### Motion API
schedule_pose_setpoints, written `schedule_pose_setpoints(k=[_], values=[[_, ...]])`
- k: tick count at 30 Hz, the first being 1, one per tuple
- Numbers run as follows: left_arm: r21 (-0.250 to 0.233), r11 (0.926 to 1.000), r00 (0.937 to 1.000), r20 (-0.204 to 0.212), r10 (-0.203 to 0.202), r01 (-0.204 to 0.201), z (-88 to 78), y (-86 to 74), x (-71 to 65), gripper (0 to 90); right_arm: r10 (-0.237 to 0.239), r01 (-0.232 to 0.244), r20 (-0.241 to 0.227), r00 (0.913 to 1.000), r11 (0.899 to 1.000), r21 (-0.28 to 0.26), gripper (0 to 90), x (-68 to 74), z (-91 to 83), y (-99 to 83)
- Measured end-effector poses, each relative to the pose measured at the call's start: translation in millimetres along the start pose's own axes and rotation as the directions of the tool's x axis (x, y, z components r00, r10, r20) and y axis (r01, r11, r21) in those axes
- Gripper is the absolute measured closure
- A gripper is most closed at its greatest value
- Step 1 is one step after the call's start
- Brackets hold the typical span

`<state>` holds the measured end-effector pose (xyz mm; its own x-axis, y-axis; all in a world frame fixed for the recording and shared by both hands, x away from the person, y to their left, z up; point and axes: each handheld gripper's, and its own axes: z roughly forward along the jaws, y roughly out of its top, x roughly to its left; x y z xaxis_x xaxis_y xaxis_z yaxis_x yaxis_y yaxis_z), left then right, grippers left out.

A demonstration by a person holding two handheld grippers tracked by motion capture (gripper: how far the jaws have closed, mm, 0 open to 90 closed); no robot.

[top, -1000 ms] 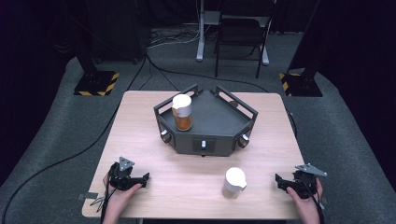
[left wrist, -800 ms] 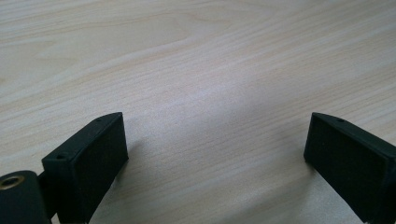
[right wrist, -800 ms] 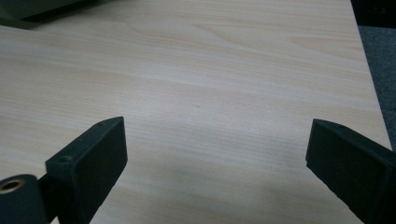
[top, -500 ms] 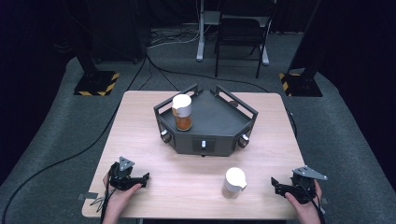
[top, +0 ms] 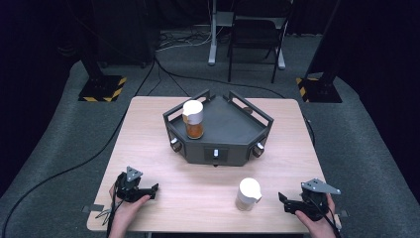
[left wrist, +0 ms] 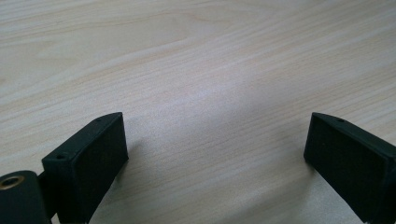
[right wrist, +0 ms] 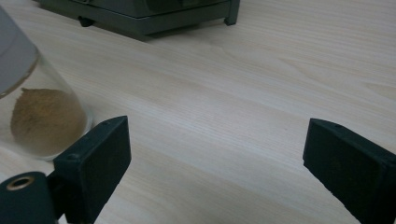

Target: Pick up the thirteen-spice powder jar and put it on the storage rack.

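Note:
A glass jar [top: 193, 120] with a white lid and amber contents stands on the left part of a dark grey angular tray [top: 233, 134] at the table's middle. A second white-lidded jar [top: 247, 194] stands on the bare wood near the front edge; in the right gripper view this jar [right wrist: 42, 116] shows brown powder inside. My right gripper [top: 284, 201] [right wrist: 215, 163] lies just right of that jar, apart from it. It is open, its jaws have just been closing a little, and nothing is between them. My left gripper [top: 151, 190] [left wrist: 215, 158] rests open over bare wood at the front left.
The wooden table [top: 148, 148] has free room on both sides of the tray. The tray's front edge [right wrist: 140, 18] lies beyond the right gripper. Cables, a chair [top: 255, 34] and stand bases are on the grey floor behind the table.
The right hand has shifted left toward the front jar and lifted slightly. The left hand and both jars have stayed in place.

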<state>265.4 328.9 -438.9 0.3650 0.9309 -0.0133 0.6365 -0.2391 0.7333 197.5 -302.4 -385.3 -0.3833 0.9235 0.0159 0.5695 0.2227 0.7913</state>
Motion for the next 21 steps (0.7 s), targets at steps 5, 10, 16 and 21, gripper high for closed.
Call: schedule_pose_setpoints(k=[5, 10, 16, 21], values=[[0.000, 1.0000, 1.0000, 0.000, 0.000, 0.000, 0.0, 0.0, 0.1, 5.8, -0.031, 0.031, -0.023, 0.9993, 1.000, -0.004, 7.0, 5.8, -2.8, 3.1], [0.000, 1.0000, 1.0000, 0.000, 0.000, 0.000, 0.0, 0.0, 0.0, 5.8, -0.055, 0.055, -0.043, 0.9976, 0.998, -0.006, 7.1, 11.6, -5.2, 5.8], [0.000, 1.0000, 1.0000, 0.000, 0.000, 0.000, 0.0, 0.0, 0.0, 5.8, -0.078, 0.078, -0.078, 0.9939, 0.997, -0.006, 7.5, 17.4, -6.5, 9.1], [0.000, 1.0000, 1.0000, 0.000, 0.000, 0.000, 0.0, 0.0, 0.0, 5.8, -0.107, 0.107, -0.099, 0.9892, 0.994, -0.008, 7.5, 23.5, -5.7, 10.6]])
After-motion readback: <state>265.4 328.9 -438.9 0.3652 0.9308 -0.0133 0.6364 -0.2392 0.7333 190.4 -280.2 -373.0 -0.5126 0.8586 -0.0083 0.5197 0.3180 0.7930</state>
